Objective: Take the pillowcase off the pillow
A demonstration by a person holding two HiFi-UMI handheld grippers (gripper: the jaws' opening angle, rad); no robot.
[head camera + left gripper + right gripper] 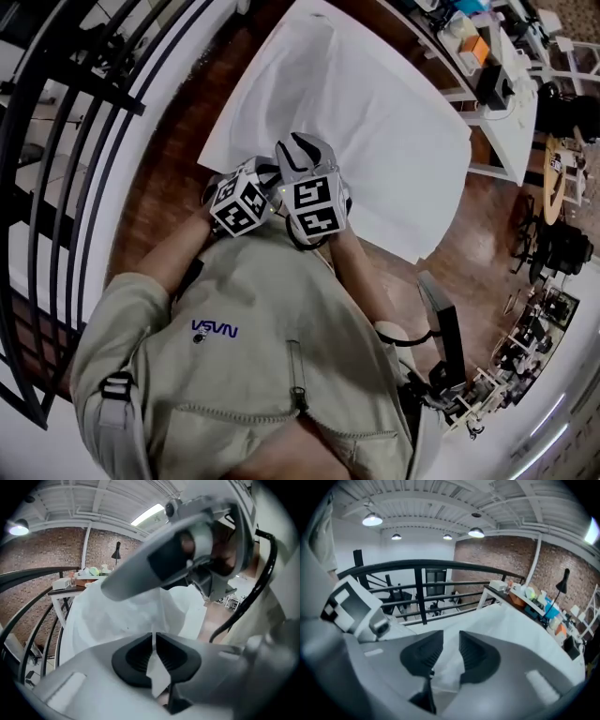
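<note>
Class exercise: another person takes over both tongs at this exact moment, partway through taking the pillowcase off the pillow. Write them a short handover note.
Left tongs: shut on a pinch of the white pillowcase.
Right tongs: open, gripping nothing; white cloth shows beyond the gap.
Pillow: lies flat on the wooden surface, with both tongs close together at its near edge.
Done: one grip taken on the cloth.
Left: the case appears to be still on. Probably take a second grip with the right tongs, then draw the case off.
</note>
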